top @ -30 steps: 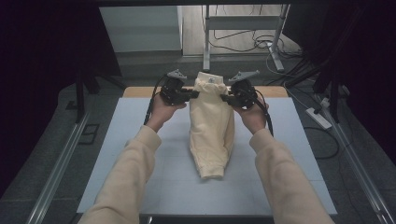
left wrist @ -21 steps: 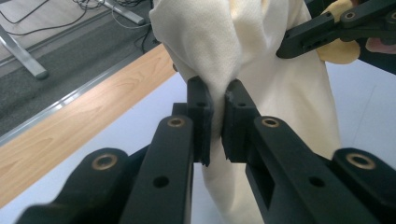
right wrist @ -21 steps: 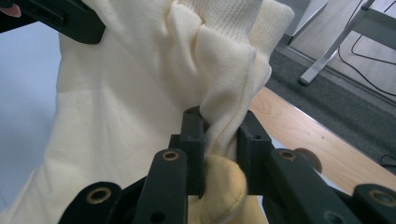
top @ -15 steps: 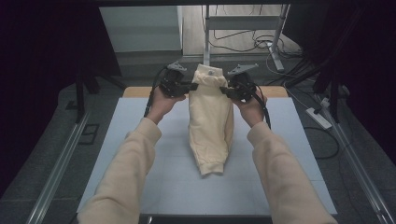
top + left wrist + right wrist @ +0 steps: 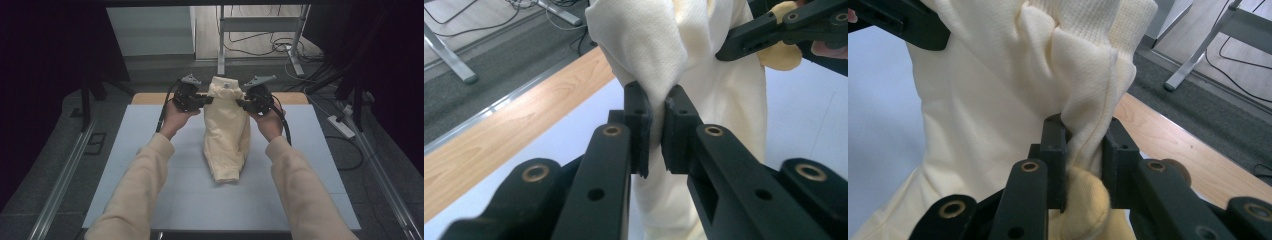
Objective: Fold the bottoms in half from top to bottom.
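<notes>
A cream-coloured garment (image 5: 226, 135) hangs between both grippers over the far half of the white table mat (image 5: 150, 190), its lower end resting on the mat. My left gripper (image 5: 206, 99) is shut on the garment's upper left edge, and the cloth (image 5: 659, 55) bunches between its pads (image 5: 636, 125). My right gripper (image 5: 241, 103) is shut on the upper right edge, with a fold of the fabric (image 5: 1083, 85) pinched between its jaws. In the left gripper view the right gripper (image 5: 784, 25) shows at the top right.
A wooden table edge (image 5: 150, 98) runs along the far side of the mat. Beyond it are a white cabinet (image 5: 150, 30), metal table legs (image 5: 220, 35) and cables (image 5: 270, 45) on the floor. A power strip (image 5: 342, 126) lies at the right.
Both grippers have lifted the garment's top edge higher and slightly farther away. The garment's lower end has dragged along the mat after them.
</notes>
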Action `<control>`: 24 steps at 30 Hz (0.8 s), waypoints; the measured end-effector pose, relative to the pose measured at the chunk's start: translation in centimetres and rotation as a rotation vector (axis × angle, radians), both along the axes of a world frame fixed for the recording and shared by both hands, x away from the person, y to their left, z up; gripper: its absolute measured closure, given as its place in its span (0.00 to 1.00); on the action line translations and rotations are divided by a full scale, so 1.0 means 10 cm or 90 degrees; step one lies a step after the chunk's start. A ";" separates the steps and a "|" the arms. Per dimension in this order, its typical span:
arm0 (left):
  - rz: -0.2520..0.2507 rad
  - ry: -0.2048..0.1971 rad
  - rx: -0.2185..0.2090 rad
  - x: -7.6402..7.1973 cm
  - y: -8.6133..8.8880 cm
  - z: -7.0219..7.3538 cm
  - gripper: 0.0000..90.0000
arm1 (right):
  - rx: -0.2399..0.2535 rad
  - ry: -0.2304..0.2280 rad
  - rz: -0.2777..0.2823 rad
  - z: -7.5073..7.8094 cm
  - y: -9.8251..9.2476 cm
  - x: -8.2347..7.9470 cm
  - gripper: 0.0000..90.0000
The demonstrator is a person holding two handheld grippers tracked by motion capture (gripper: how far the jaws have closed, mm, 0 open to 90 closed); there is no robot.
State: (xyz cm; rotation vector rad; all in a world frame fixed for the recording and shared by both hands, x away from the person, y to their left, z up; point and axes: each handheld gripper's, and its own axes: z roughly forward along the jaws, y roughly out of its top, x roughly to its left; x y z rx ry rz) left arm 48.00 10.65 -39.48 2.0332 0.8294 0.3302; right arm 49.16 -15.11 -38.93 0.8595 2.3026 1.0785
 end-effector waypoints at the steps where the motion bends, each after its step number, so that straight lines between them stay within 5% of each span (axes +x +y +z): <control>1: 0.000 0.002 0.001 0.00 0.00 -0.02 0.91 | 0.000 0.000 0.000 -0.02 0.00 0.00 0.83; 24: -0.019 0.027 -0.001 -0.16 -0.05 -0.38 0.91 | 0.000 0.036 0.023 -0.41 -0.09 -0.08 0.82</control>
